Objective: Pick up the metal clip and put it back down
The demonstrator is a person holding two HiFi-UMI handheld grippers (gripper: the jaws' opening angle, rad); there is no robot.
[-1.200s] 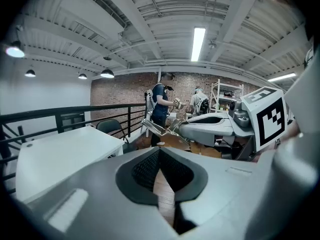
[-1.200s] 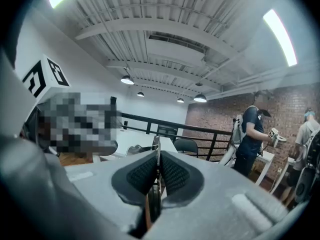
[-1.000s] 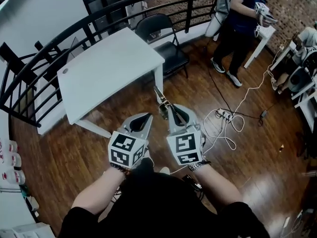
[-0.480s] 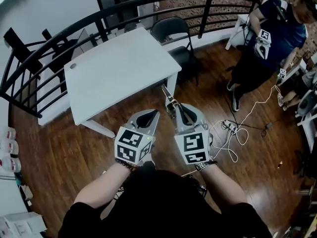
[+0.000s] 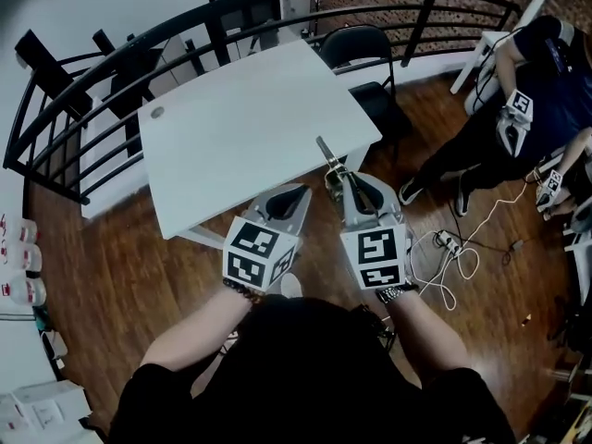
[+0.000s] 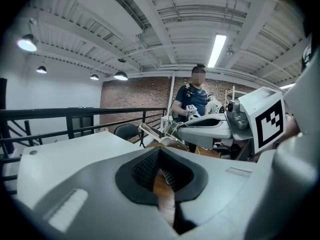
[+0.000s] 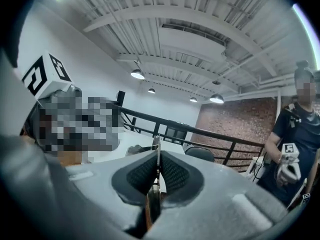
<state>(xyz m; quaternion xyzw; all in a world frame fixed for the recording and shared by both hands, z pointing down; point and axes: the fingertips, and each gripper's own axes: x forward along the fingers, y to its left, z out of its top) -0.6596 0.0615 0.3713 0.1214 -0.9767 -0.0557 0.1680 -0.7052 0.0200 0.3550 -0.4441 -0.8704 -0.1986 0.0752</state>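
Where the white table (image 5: 240, 128) stands inside the curved black railing (image 5: 185, 18), with a black folding chair (image 5: 356, 49) near its far corner, both grippers hang side by side at its near edge. The left gripper (image 5: 298, 193) has its pads pressed together on nothing. The right gripper (image 5: 343, 179) pinches the metal clip (image 5: 326, 150), whose free end juts forward in the air over the table's edge.
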